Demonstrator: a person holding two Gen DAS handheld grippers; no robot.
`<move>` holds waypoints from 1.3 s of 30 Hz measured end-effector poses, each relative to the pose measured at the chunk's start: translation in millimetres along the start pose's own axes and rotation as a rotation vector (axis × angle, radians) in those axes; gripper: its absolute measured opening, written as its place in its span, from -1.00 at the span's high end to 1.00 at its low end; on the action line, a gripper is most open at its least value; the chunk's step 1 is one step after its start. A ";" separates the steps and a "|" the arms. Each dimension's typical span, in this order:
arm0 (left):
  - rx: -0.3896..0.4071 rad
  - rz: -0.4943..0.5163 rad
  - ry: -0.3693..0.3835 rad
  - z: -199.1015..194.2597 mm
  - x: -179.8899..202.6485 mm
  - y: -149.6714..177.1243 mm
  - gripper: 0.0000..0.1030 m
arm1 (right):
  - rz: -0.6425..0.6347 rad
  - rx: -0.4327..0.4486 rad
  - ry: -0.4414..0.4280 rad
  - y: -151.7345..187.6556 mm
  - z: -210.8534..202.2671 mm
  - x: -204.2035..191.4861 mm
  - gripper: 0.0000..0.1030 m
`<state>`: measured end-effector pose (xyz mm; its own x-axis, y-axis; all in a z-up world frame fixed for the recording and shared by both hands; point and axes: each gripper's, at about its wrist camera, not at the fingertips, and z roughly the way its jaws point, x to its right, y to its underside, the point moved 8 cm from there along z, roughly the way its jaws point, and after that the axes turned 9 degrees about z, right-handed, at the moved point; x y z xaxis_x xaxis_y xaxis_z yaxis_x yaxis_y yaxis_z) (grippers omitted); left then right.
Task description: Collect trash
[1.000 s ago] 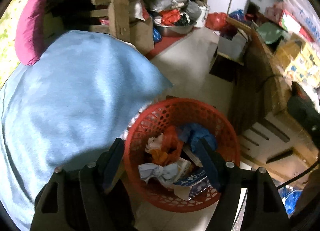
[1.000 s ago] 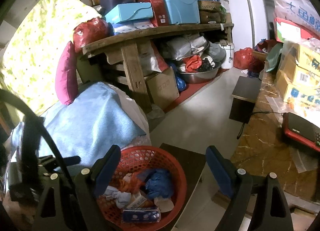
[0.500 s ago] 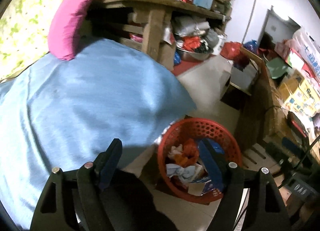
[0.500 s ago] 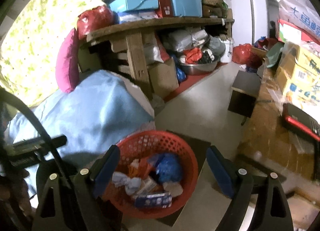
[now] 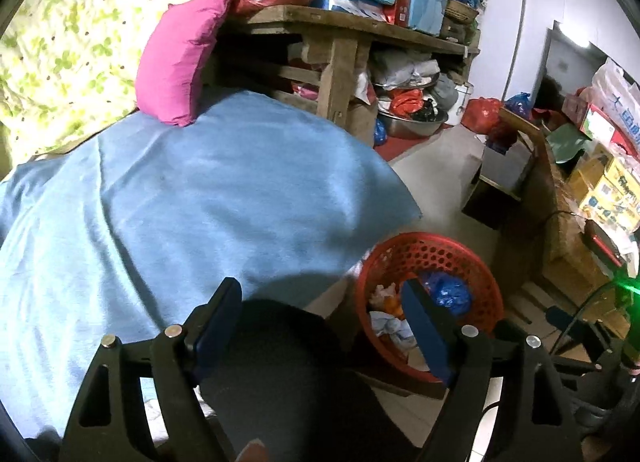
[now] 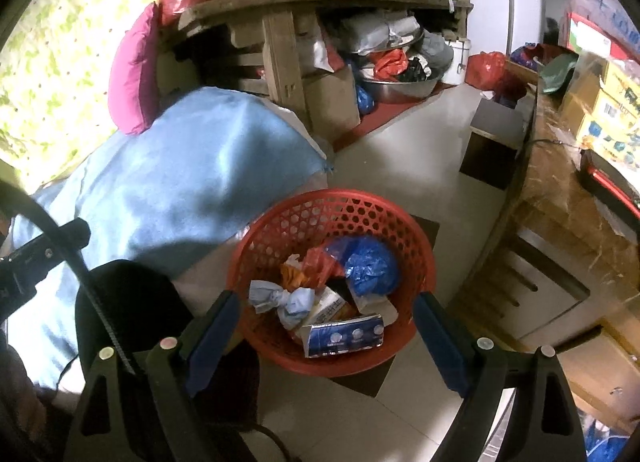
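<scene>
- L gripper: jaws apart, nothing between them; they've just been opening wider. Only a dark rounded shape, prob. the person's knee, shows under them.
- R gripper: jaws apart too, empty, pads clear of everything.
- Basket sits right ahead of and below the R gripper, framed between its fingers; from the L gripper it's off to the right, partly behind the right finger.
- Trash in basket already: blue bag, crumpled tissue, red-orange wrapper, flattened carton nearest the R gripper. Pile is well below the rim, room left.
- Blue blanket spreads ahead-left of the L gripper, bare as far as seen; pink pillow beyond it.
- Floor past the basket looks free of loose bits; shelf clutter further out reads as storage, not trash.
- Judgement: a good part is collected, neither gripper carries anything, no obvious loose piece in either view. Either near done or the next piece is out of frame – can't tell which.
</scene>
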<state>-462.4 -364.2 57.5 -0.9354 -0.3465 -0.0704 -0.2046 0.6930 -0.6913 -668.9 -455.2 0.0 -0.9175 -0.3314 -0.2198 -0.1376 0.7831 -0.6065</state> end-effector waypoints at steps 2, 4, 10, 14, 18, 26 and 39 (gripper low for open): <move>0.003 -0.007 -0.003 -1.0 -2.1 -0.4 -0.60 | -0.005 0.009 0.004 -1.5 -1.5 -0.4 -0.75; 0.004 -0.006 -0.005 -1.4 -2.3 -1.0 -0.61 | -0.008 0.018 0.015 -2.3 -2.5 0.0 -0.75; -0.003 -0.004 -0.010 1.2 -1.3 1.6 -0.65 | -0.008 0.023 0.051 -4.3 0.0 2.8 -0.75; -0.011 0.006 -0.012 2.9 2.7 3.8 -0.65 | -0.009 0.027 0.063 -5.5 0.4 5.7 -0.75; -0.010 0.013 -0.009 2.9 6.8 4.3 -0.65 | 0.003 0.028 0.065 -5.6 0.0 9.2 -0.75; -0.013 0.020 -0.005 3.7 11.4 4.1 -0.66 | 0.013 0.028 0.063 -5.6 -0.2 13.1 -0.75; -0.020 0.028 0.014 6.7 16.6 5.9 -0.66 | 0.008 0.024 0.061 -4.2 0.7 13.8 -0.75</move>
<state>-477.2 -370.1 47.4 -0.9447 -0.3183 -0.0791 -0.1844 0.7147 -0.6747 -680.7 -463.4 -1.1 -0.9398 -0.2915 -0.1784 -0.1213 0.7726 -0.6232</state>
